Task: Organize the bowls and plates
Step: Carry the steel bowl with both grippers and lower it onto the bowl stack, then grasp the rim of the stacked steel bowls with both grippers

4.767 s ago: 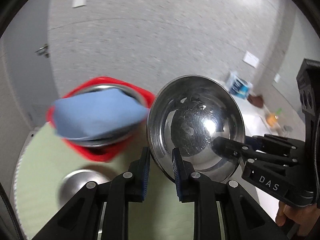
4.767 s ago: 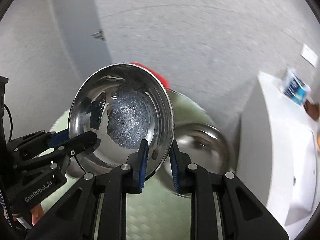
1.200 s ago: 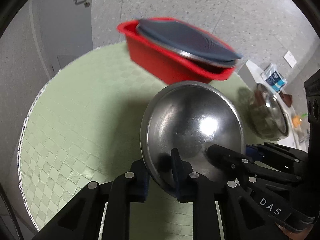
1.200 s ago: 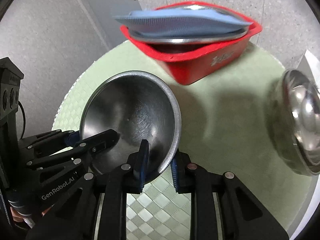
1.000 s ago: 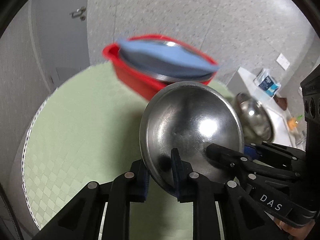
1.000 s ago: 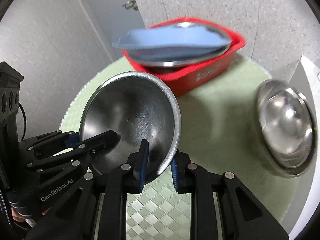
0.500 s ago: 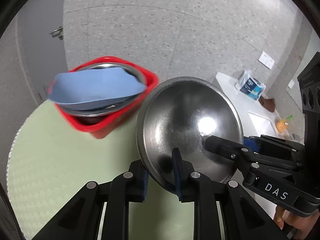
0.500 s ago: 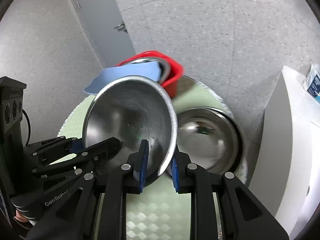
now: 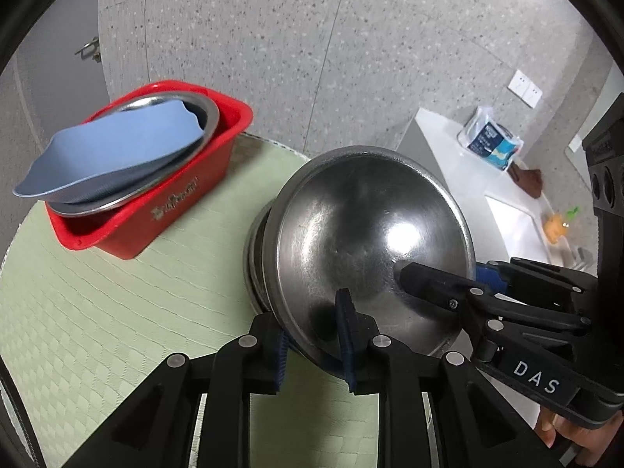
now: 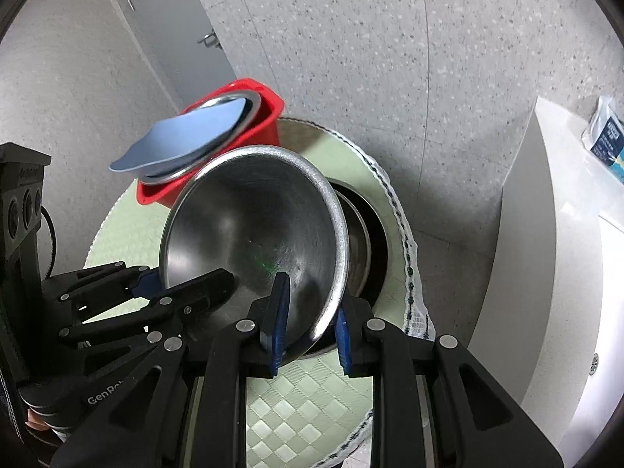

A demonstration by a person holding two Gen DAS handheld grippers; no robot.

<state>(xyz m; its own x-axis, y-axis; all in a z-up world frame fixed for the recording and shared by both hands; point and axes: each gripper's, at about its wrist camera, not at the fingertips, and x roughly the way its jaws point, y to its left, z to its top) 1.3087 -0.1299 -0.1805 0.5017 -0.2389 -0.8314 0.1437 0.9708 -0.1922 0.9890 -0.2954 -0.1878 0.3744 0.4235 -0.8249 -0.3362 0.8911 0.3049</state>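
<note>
A: Left wrist view. The left hand-held gripper (image 9: 314, 337) is clamped on the near rim of a steel bowl (image 9: 366, 241), one blue pad inside, one outside. The right hand-held gripper (image 9: 405, 271) pinches the same bowl's right rim. The bowl tilts over a second steel bowl (image 9: 255, 257) that sits on the green-matted round counter (image 9: 97, 312); whether they touch cannot be told.

B: And the room around it?

A: Bare mat lies left of the bowls. A red tub (image 9: 183, 202) stands well apart at the far left edge, holding a steel plate (image 9: 210, 115) with a blue plate (image 9: 117, 152) tipped on top.

B: Right wrist view?

A: The right hand-held gripper (image 10: 308, 314) grips the steel bowl (image 10: 253, 234) at its near rim; the left hand-held gripper (image 10: 187, 280) bites the left rim. The second steel bowl (image 10: 360, 241) sits near the counter's (image 10: 312, 397) fringed right edge, a gap of floor between it and a white cabinet (image 10: 546, 234). The red tub (image 10: 269, 117) sits behind.

B: Changed from half a second ago?

A: The held bowl has come lower and now overlaps the resting one.
</note>
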